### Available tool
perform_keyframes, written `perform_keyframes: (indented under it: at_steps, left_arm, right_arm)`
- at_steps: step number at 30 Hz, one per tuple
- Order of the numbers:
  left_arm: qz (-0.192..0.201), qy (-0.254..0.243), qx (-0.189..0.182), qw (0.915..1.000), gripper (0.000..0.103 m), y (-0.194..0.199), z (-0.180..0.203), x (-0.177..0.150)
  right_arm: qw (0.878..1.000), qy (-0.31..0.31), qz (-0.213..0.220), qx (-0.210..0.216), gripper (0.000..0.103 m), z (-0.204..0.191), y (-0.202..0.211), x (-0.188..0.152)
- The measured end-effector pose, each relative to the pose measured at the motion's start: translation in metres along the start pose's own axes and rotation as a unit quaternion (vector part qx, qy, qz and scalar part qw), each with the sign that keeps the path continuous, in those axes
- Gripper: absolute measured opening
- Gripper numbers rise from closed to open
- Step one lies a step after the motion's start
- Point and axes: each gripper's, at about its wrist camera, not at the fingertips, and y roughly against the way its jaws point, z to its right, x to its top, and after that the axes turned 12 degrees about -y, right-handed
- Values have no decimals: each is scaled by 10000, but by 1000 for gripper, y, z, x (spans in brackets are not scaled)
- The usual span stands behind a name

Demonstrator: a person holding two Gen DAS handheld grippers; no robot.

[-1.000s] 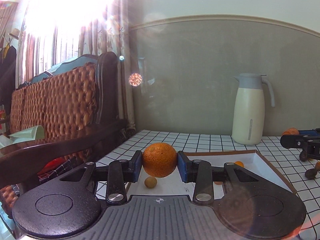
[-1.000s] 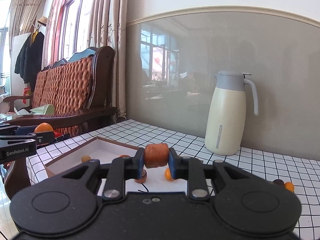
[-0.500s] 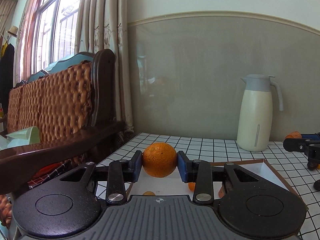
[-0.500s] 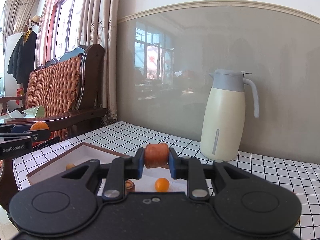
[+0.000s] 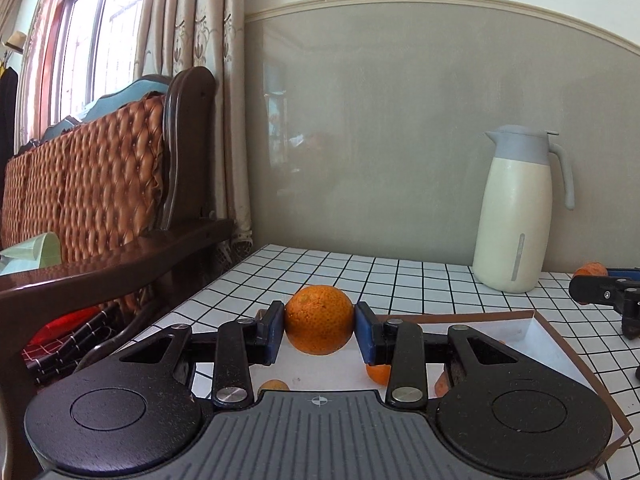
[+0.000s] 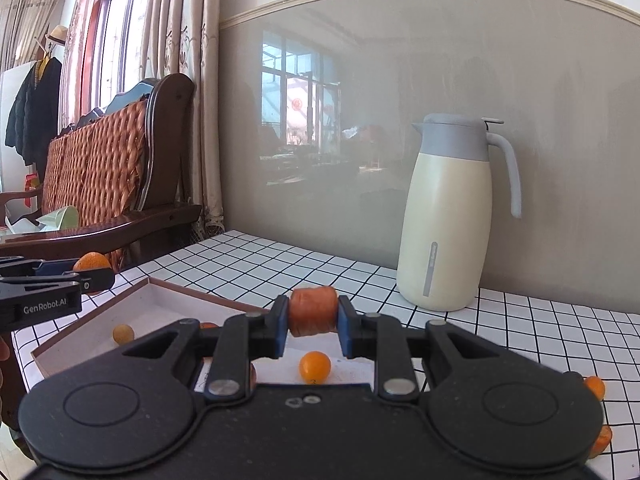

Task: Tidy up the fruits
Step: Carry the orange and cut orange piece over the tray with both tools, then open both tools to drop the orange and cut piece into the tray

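Observation:
My left gripper (image 5: 319, 320) is shut on a round orange (image 5: 319, 319), held over the near left part of a shallow white box with a brown rim (image 5: 560, 344). Small orange fruits (image 5: 378, 374) lie in the box under the jaws. My right gripper (image 6: 312, 317) is shut on a squat, ribbed orange-red fruit (image 6: 313, 311), above the box's (image 6: 168, 300) right part. Below it lie a small orange ball fruit (image 6: 315, 367) and a yellowish one (image 6: 123, 333). Each gripper shows at the edge of the other's view, the left gripper (image 6: 48, 280) and the right gripper (image 5: 608, 292).
A cream jug with a grey lid (image 6: 452, 216) stands against the grey wall at the back of the checked table (image 6: 280, 256). A few small fruits (image 6: 594, 386) lie on the cloth right of the box. A dark wooden sofa (image 5: 120, 184) stands left of the table.
Both grippers have moved forward over the box with their fruits still held; the jug and wall look nearer, and the loose fruits in the box have slid lower in the views.

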Motion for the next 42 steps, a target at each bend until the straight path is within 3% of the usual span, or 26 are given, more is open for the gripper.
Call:
perform_keyframes:
  at_steps: [19,20,21,22,23,24,28,42]
  left_arm:
    - [-419,61,-23,9991,38,-47,-5,-6]
    - [-406,84,-7,9991,38,-49,-6,-6]
    - [-400,108,1,9991,39,-50,-7,-7]
    - [-418,133,8,9990,60,-51,-9,-9]
    - [-389,166,74,9991,103,-49,-9,-11]
    - [-278,184,187,9993,102,-46,-9,-12]
    - [-127,113,136,9998,103,-41,-8,-9]
    - [-85,58,102,9999,103,-17,0,-7]
  right_arm:
    - [9990,75,-430,-25,16,2,-37,-4]
    - [9992,75,-379,-73,20,2,-38,-4]
    - [9994,91,-274,-171,42,3,-39,-4]
    - [9992,138,-170,-322,66,4,-42,-4]
    - [9985,178,-89,-505,97,5,-43,-4]
    - [9981,163,68,-594,96,7,-42,-5]
    - [9988,-138,-40,-465,97,16,-44,-4]
    - [9990,54,-82,-433,97,11,-28,-10]
